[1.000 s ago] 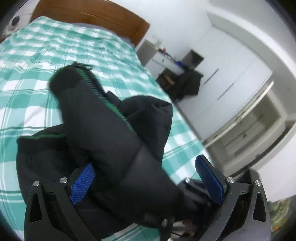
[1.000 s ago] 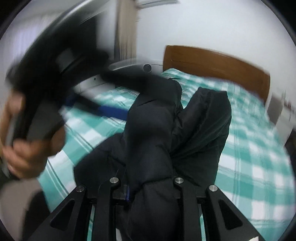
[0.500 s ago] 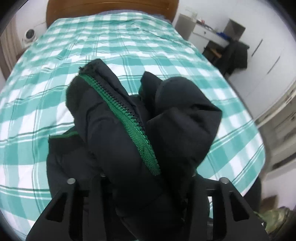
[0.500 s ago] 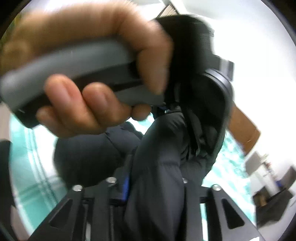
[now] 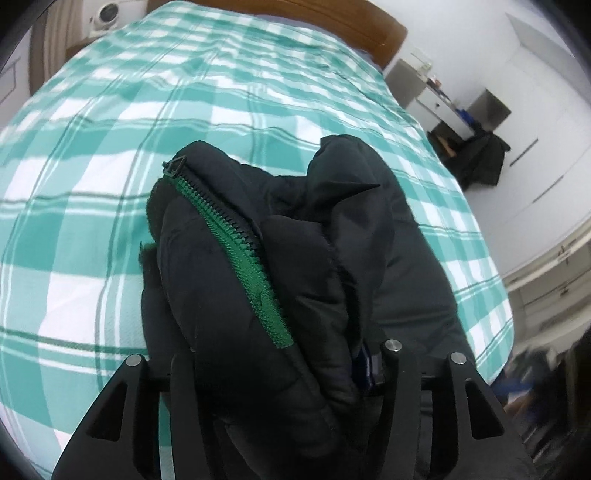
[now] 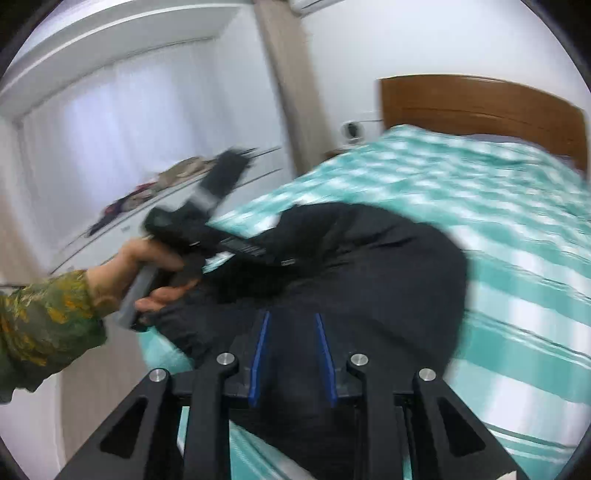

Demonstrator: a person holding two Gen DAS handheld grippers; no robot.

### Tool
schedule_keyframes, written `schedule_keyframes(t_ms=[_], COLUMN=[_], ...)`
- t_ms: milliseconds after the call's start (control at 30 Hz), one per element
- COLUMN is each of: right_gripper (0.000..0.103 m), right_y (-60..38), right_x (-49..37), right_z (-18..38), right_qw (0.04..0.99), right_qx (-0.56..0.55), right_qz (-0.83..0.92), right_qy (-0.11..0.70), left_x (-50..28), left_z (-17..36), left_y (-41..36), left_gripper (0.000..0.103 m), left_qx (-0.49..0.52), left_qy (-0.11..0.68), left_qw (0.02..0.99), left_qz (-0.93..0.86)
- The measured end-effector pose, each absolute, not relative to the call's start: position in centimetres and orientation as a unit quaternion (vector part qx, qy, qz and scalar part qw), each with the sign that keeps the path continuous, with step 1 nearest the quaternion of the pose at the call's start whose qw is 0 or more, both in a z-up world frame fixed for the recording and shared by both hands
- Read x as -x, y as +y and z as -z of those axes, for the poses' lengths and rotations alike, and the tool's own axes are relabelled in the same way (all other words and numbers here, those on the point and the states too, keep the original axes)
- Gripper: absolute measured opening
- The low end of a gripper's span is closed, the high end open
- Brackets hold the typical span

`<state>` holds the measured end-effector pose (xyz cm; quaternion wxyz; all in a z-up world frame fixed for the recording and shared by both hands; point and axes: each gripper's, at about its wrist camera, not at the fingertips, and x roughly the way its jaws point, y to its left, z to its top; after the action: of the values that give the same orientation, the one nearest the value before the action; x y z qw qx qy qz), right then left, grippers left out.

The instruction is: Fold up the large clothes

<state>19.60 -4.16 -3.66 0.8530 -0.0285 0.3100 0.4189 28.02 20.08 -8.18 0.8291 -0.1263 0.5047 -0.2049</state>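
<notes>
A black puffer jacket (image 5: 295, 266) with a green zipper (image 5: 243, 258) hangs bunched above the green checked bed (image 5: 110, 147). My left gripper (image 5: 280, 369) is shut on a thick fold of it; its pads are buried in the cloth. In the right wrist view the jacket (image 6: 369, 266) lies heaped on the bed (image 6: 498, 221). My right gripper (image 6: 291, 354) is parted, blue pads (image 6: 258, 350) showing, with black cloth between and behind them; no grip shows. The left gripper (image 6: 207, 236), held by a hand, pulls the jacket's left edge.
A wooden headboard (image 5: 332, 22) is at the far end of the bed. A desk (image 5: 436, 96) and a chair with dark clothes (image 5: 480, 158) stand to the right by white wardrobes (image 5: 535, 129). A curtained window and a low shelf (image 6: 147, 206) lie left of the bed.
The left gripper closed on the jacket and lifted it over the bed. The right gripper's jaws parted and let the jacket go; the jacket now lies lower on the bed.
</notes>
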Motion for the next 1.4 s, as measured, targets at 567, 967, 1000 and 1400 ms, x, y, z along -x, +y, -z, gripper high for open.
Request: schedule_keyframes(t_ms=[567, 967, 1000, 1400], right_gripper=[0.021, 0.025, 0.025, 0.021], right_y=[6.3, 1.0, 1.0, 12.1], right_x=[-21.9, -26.2, -27.7, -42.5], right_z=[15.4, 3.3, 2.4, 12.8], right_qw=[0.831, 0.836, 0.839, 0.762], right_qx=[0.09, -0.019, -0.021, -0.039], right_qz=[-0.378, -0.38, -0.374, -0.331], right_qy=[0.399, 0.395, 0.394, 0.555], left_x=[-29.4, -28.6, -28.6, -27.3], left_z=[16.2, 12.4, 12.6, 18.1], left_y=[24.1, 25.2, 25.3, 28.1], left_gripper=[0.067, 0.072, 0.072, 0.071], left_qx=[0.216, 0.198, 0.199, 0.249], left_qy=[0.542, 0.528, 0.529, 0.532], left_qw=[0.794, 0.808, 0.807, 0.797], left_qz=[0.17, 0.171, 0.17, 0.14])
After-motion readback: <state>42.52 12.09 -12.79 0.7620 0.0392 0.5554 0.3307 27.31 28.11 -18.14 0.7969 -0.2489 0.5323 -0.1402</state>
